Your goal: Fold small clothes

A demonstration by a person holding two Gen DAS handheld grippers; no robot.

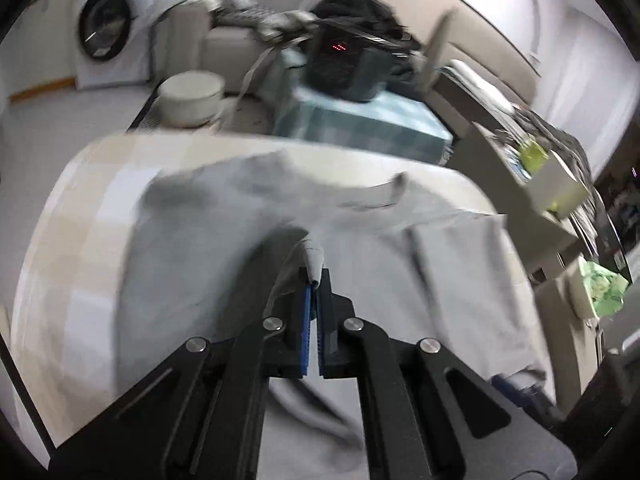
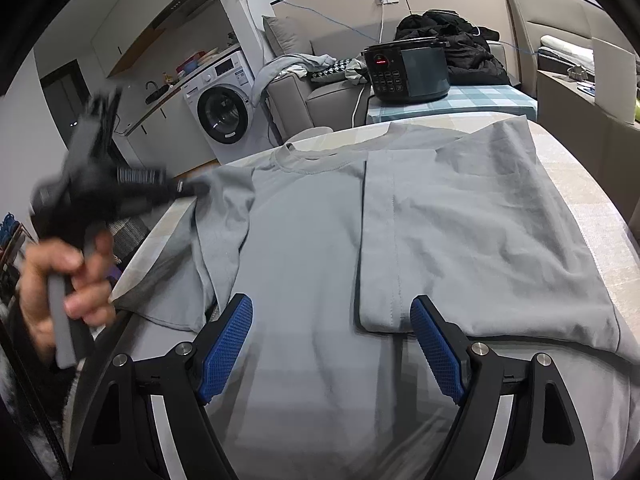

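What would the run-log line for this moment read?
garment: grey T-shirt, right side folded in | left gripper: shut on left sleeve | right gripper: open, above shirt

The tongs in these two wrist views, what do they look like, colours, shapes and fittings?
Both are black, angular linkage frames with round silver pivot pins. The right tongs carry two broad fingers faced with blue diamond-textured pads, and pale strips show along the frame arms. The left tongs have the same black fingers with blue ribbed faces. The hand grips a grey handle; no sleeve is clearly visible.
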